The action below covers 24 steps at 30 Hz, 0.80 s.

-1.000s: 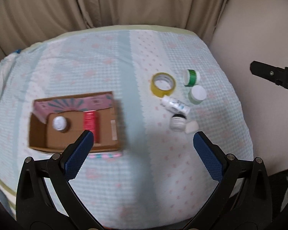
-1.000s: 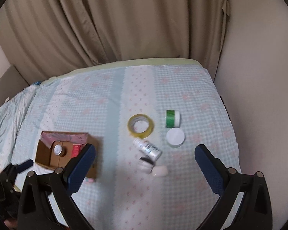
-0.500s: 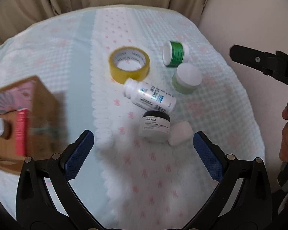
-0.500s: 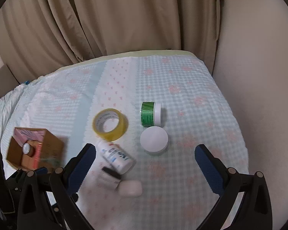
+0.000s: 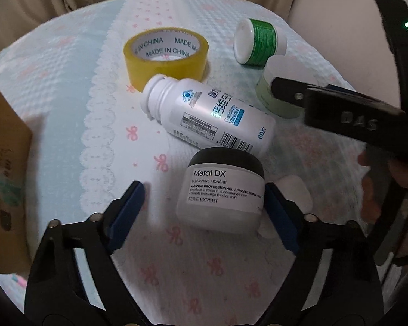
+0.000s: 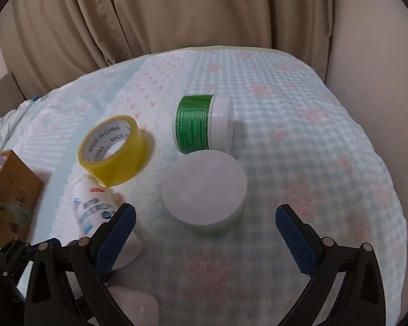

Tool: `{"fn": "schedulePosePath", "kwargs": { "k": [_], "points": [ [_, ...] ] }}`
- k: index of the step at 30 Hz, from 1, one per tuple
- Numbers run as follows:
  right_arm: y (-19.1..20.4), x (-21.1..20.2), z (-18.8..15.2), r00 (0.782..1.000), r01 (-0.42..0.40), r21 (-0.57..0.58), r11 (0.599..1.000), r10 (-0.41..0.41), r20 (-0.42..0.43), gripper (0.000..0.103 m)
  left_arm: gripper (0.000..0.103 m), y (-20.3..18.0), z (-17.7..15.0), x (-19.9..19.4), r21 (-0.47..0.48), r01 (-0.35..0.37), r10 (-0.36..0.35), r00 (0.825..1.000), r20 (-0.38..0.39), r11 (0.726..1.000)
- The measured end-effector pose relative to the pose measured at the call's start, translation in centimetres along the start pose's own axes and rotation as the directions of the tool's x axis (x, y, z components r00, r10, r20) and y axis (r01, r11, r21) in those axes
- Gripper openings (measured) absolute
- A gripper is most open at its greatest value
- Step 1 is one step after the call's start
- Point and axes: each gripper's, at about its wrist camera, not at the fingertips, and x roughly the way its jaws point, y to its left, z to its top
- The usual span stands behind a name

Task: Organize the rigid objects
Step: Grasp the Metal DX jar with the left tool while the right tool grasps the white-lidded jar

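A grey jar with a black lid, labelled Metal DX (image 5: 220, 190), lies on the patterned cloth between the jaws of my left gripper (image 5: 204, 190). Those jaws are closing; the right pad is at the jar's side and the left pad stands apart from it. Behind the jar lie a white vitamin bottle (image 5: 209, 114), a yellow tape roll (image 5: 166, 54) and a green jar (image 5: 258, 40). My right gripper (image 6: 205, 213) is open, just in front of a pale green jar with a white lid (image 6: 204, 184). The green jar (image 6: 201, 123) lies on its side behind that.
A cardboard box (image 5: 5, 163) stands at the left, also in the right wrist view (image 6: 11, 190). A small white piece (image 5: 293, 190) lies right of the black-lidded jar. Curtains hang behind the cloth-covered surface and a wall stands on the right. A hand holds the right gripper.
Both grippers have come down close to the cluster of jars. The left jaws have narrowed around the black-lidded jar. The box has slid to the left edge of both views.
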Motion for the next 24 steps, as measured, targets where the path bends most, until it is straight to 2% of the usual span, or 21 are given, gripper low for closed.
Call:
{"fn": "schedulePosePath", "kwargs": {
  "k": [4,7,8,10,12,24],
  "points": [
    [0.0,1.6,0.0,1.0,-0.004,-0.011,1.0,0.004,0.009,0.102,0.077,-0.2,0.3,0.3,0.009,0.031,-0.031,0.999,0.015,0.999],
    [0.1,2.7,0.0,1.0,-0.008,-0.013,1.0,0.008,0.002,0.094,0.069,0.0,0.5,0.5,-0.004,0.064,-0.064,0.998,0.007,0.998],
    [0.1,3.1,0.1,1.0,-0.007,-0.014,1.0,0.007,0.001,0.091,0.067,0.1,0.6,0.6,-0.01,0.073,-0.073,0.997,0.004,0.997],
    [0.1,3.5,0.1,1.0,-0.01,-0.014,1.0,0.01,-0.002,0.08,0.056,0.1,0.6,0.6,-0.014,0.082,-0.082,0.997,0.001,0.997],
    [0.1,3.9,0.2,1.0,0.014,-0.017,1.0,-0.015,-0.01,0.068,0.056,-0.1,0.7,0.6,-0.004,0.08,-0.08,0.997,0.0,0.997],
    [0.4,3.7,0.5,0.999,0.037,-0.005,0.999,-0.037,-0.019,0.067,0.055,0.1,0.8,-0.1,0.007,0.066,-0.066,0.998,-0.011,0.998]
  ]
}}
